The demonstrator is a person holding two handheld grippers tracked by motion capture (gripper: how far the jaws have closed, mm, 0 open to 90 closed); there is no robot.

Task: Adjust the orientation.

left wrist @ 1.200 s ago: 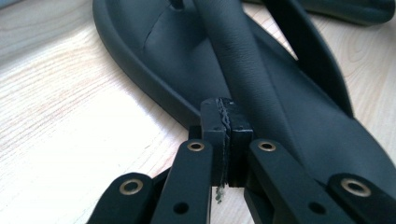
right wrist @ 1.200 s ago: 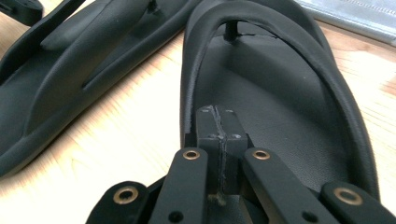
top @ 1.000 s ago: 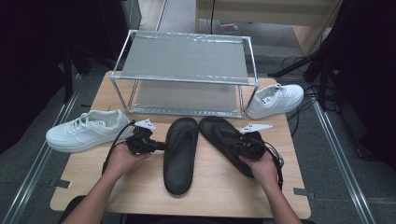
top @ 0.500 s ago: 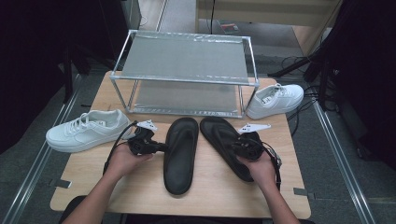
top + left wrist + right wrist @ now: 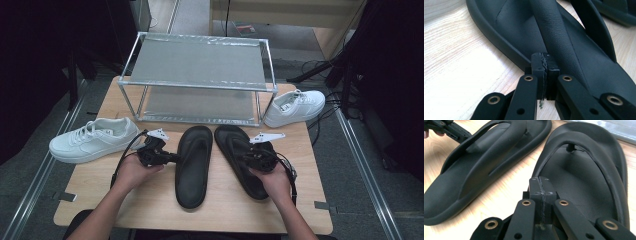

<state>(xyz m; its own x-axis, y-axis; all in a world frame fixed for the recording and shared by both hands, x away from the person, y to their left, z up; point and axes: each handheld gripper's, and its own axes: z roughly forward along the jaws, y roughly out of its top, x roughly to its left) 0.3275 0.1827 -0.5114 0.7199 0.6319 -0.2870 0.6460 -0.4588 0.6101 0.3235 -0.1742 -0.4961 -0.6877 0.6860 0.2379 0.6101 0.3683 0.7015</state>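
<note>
Two black flip-flops lie side by side on the wooden table, the left flip-flop (image 5: 192, 165) (image 5: 579, 50) (image 5: 486, 157) and the right flip-flop (image 5: 232, 147) (image 5: 586, 185). My left gripper (image 5: 175, 158) (image 5: 545, 62) is shut with nothing between its jaws, its tips against the left flip-flop's outer rim near the strap. My right gripper (image 5: 248, 156) (image 5: 540, 186) is shut as well and empty, its tips at the near edge of the right flip-flop's footbed. The left gripper (image 5: 449, 128) also appears far off in the right gripper view.
A metal two-level shoe rack (image 5: 200, 85) stands at the back of the table (image 5: 150, 200). One white sneaker (image 5: 92, 140) lies at the left edge, another white sneaker (image 5: 295, 107) at the right of the rack. Cables trail on the floor at the right.
</note>
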